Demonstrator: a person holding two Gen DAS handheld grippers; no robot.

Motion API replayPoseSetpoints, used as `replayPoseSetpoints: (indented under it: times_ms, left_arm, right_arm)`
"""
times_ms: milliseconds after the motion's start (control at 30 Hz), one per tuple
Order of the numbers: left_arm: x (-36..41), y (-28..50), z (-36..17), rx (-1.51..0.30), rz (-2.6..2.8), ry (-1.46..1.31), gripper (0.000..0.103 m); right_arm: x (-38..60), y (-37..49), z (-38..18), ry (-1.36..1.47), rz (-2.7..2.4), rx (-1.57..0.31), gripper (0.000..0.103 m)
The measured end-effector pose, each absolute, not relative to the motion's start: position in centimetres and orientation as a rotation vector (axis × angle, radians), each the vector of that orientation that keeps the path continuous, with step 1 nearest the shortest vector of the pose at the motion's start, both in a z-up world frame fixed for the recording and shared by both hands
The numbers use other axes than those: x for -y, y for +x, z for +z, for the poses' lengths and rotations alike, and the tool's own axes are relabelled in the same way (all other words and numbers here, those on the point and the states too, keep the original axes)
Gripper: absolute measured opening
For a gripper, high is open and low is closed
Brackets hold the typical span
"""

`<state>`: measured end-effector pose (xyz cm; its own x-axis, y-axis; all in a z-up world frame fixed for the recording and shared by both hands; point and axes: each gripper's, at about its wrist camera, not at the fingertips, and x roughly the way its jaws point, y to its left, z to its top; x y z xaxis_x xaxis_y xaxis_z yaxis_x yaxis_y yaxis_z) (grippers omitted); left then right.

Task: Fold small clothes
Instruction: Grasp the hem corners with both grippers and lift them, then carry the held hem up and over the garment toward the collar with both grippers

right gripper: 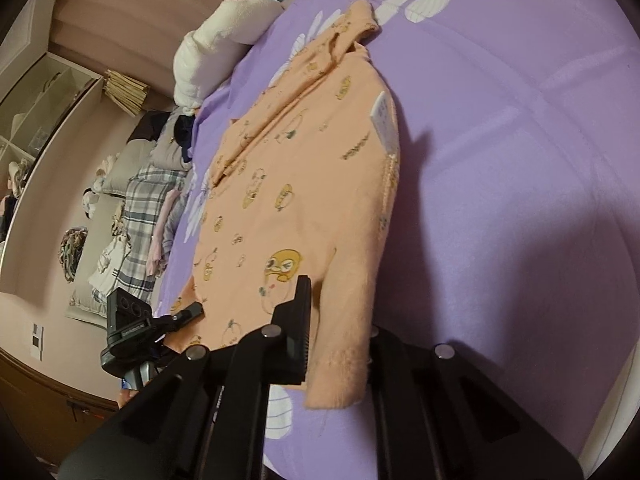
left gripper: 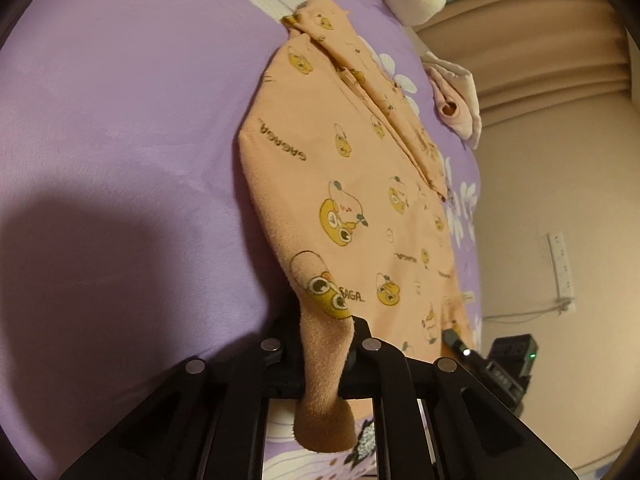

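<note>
With both the left gripper (left gripper: 326,354) and right gripper (right gripper: 340,320) jaws clamped on the orange cartoon-print garment's (left gripper: 360,184) near corners, lift evenly and carry that edge across the purple floral bedsheet (left gripper: 120,120), keeping the cloth taut.

A purple flowered bedsheet (right gripper: 500,160) covers the bed. A white blanket (right gripper: 216,44) lies bunched at the sheet's far edge. Beside the sheet, plaid bedding (right gripper: 148,196) and a shelf (right gripper: 44,92) stand by the wall.

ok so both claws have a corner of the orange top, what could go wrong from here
1. The left claw pinches only a narrow bunch of the orange top; it may slip out when lifted.
2. The sleeve already folded across could fall open.
3. The right claw holds a thicker fold, so the two sides may lift unevenly.
</note>
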<state>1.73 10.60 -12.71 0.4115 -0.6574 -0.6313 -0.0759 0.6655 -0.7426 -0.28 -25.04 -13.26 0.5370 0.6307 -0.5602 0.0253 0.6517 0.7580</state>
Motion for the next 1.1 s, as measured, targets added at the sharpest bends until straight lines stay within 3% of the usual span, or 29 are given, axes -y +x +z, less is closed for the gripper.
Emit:
replayPoseSetpoints:
  times_ms: [1100]
  left_arm:
    - [-10.6,0.9,-7.2,-0.88,-0.629,-0.797,0.002]
  right_arm:
    - [23.6,-2.4,-6.6,0.8,0.565,-0.724,0.006]
